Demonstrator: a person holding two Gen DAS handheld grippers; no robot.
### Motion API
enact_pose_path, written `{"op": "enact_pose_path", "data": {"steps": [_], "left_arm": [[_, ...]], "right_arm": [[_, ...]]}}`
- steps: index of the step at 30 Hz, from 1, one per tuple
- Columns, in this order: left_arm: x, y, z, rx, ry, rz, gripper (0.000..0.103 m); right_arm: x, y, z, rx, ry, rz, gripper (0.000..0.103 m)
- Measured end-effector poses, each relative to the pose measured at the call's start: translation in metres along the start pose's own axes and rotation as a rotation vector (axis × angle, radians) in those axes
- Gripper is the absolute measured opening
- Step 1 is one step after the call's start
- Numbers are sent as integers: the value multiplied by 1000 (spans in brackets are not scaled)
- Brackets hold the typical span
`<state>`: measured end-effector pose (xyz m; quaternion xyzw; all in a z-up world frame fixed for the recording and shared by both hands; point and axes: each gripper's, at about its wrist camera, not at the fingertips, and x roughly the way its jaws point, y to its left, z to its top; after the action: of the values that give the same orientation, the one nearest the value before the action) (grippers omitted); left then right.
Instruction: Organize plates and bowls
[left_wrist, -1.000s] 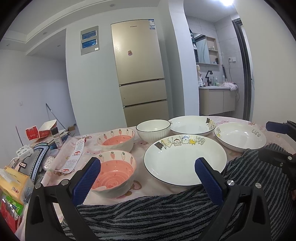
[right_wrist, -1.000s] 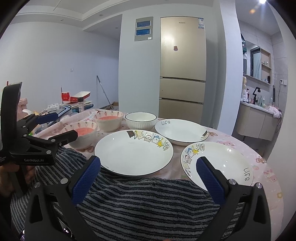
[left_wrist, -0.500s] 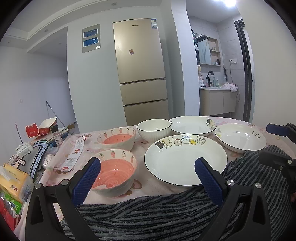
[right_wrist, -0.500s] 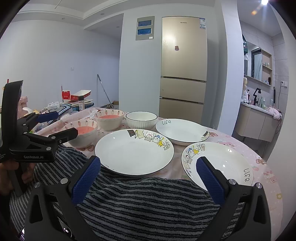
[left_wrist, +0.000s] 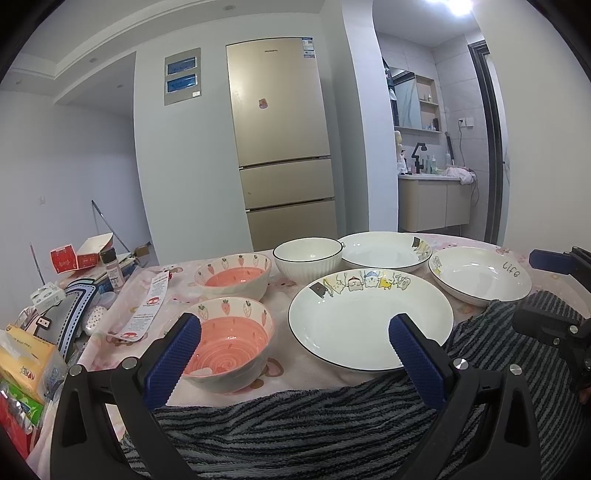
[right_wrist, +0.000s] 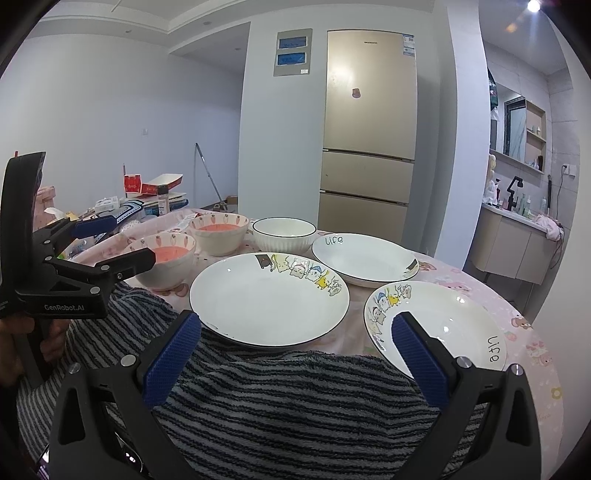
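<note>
Three white cartoon plates lie on the pink tablecloth: a near one (left_wrist: 369, 325) (right_wrist: 269, 299), a far one (left_wrist: 384, 251) (right_wrist: 364, 258) and a right one marked "life" (left_wrist: 480, 275) (right_wrist: 439, 325). Two pink strawberry bowls (left_wrist: 231, 343) (left_wrist: 234, 275) and a white ribbed bowl (left_wrist: 308, 258) (right_wrist: 284, 234) stand to the left. My left gripper (left_wrist: 295, 332) is open and empty, short of the near pink bowl and near plate. My right gripper (right_wrist: 295, 330) is open and empty, short of the near and right plates.
A grey striped towel (left_wrist: 314, 432) (right_wrist: 295, 398) covers the table's near edge under both grippers. Boxes, packets and a spice jar (left_wrist: 110, 267) crowd the left side. A paper leaflet (left_wrist: 149, 306) lies left of the pink bowls. A gold fridge (left_wrist: 280, 147) stands behind.
Both views shift very slightly; the grippers have drifted a little. No dish has moved and the jaws stay open.
</note>
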<state>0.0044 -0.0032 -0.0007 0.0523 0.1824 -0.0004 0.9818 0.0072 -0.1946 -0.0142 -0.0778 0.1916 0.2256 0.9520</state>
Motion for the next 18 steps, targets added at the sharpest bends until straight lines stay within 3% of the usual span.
{"op": "enact_pose_path", "data": {"steps": [18], "left_arm": [[0,0,0,-5,1,-1,103]], "right_arm": [[3,1,1,2,10,0,103]]}}
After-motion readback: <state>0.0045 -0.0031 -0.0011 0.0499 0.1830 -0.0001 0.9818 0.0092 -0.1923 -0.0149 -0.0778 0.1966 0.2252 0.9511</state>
